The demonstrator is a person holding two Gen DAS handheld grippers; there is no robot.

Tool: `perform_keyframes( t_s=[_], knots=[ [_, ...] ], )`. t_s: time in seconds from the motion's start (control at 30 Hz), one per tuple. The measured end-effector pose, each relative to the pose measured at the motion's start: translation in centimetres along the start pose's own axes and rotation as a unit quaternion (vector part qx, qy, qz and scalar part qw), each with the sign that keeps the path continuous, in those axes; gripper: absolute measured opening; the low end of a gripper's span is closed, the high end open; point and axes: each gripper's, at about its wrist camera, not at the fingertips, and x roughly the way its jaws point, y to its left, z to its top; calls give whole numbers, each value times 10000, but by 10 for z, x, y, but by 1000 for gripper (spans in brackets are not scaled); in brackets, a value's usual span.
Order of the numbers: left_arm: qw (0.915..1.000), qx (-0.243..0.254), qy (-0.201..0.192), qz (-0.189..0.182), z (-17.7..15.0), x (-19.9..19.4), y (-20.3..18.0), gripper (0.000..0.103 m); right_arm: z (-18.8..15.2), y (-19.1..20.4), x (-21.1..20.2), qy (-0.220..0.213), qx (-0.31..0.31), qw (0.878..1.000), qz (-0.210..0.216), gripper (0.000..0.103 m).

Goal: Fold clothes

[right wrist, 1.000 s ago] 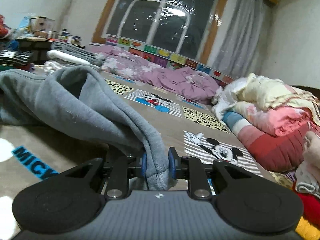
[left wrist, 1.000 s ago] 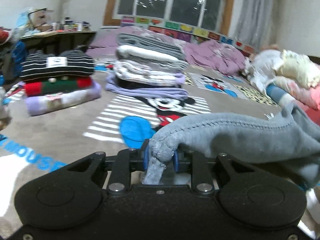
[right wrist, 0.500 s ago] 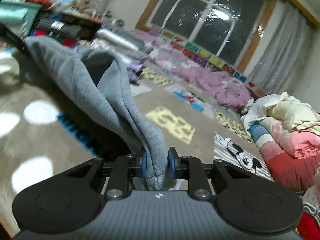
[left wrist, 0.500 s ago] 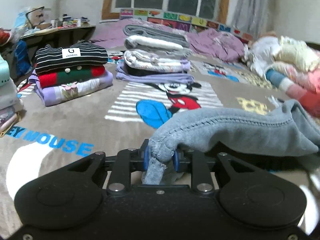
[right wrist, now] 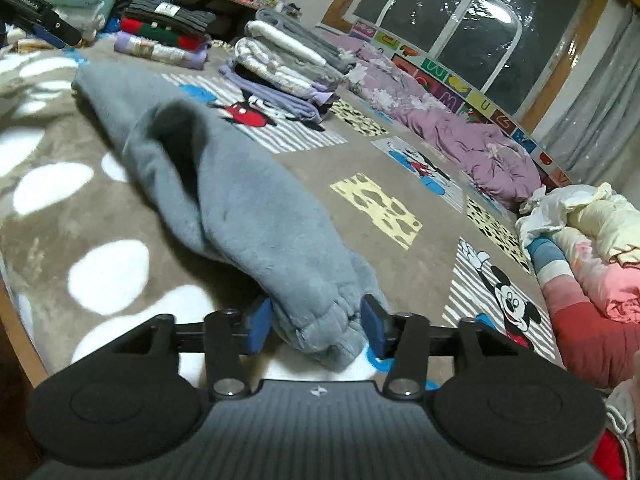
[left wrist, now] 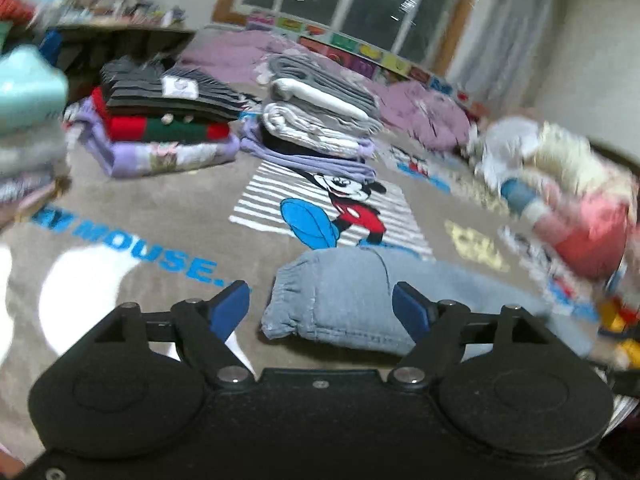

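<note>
Grey sweatpants (left wrist: 360, 300) lie flat on the Mickey Mouse blanket (left wrist: 120, 248) in the left wrist view, at 12 o'clock just ahead of the left claw (left wrist: 320, 308). Claw spread wide, blue pads either side of the elastic cuff end, nothing clamped. My read: cloth rests under its own weight, the spread jaws fit either a let-go or a fresh bite, can't say which. Frame is motion-blurred. Around: striped/red/purple folded stack (left wrist: 160, 124) at 10 o'clock, grey-white folded stack (left wrist: 320, 120) at 12 o'clock far, teal bundle (left wrist: 28, 92) at 9 o'clock, loose unfolded pile (left wrist: 560, 184) at 2 o'clock. Blanket around the garment is bare, so nothing stands in the way.

Right wrist view: same sweatpants (right wrist: 224, 184) run from 12 o'clock near the claw away to 10 o'clock, one long band with a dark hollow fold partway along. Right claw (right wrist: 316, 324) also parted, bunched cuff sitting between the pads, looks loose rather than pinched. The garment is long and narrow, probably halved lengthwise; a cross fold seems left before it matches the stacks. Left claw body (right wrist: 40, 16) shows at 10 o'clock far. Folded stacks (right wrist: 280, 60) at 11–12 o'clock, purple bedding (right wrist: 460, 136) at 1 o'clock, pink-cream pile (right wrist: 592, 264) at 3 o'clock, close by but apart from the cuff.
</note>
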Motion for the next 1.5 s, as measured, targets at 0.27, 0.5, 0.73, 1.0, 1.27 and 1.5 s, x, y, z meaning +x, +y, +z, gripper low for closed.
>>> perform_keyframes(
  t_s=[0.27,0.5,0.73,1.0,1.27,1.5],
  knots=[
    [9877,-1523,265,-248,0,10,13,89,-4,-53,-35,-788,1378,9855,606,78],
    [9677,-2441,549,-296,-9,32,29,89,-42,-118,-5,-946,4469,8816,1185,87],
    [9543,-2868,747,-387,-8,59,53,89,-75,-119,60,-345,5378,8290,1496,91],
    [9545,-2681,1039,-793,7,104,66,89,-83,-105,99,-342,5309,8243,1936,91],
    [9654,-1979,1229,-1176,19,136,58,70,-66,-98,116,-360,4925,8453,2039,67],
    [9891,-767,672,-1061,32,120,26,39,-56,-100,114,-540,4614,8647,1911,47]
  ],
)
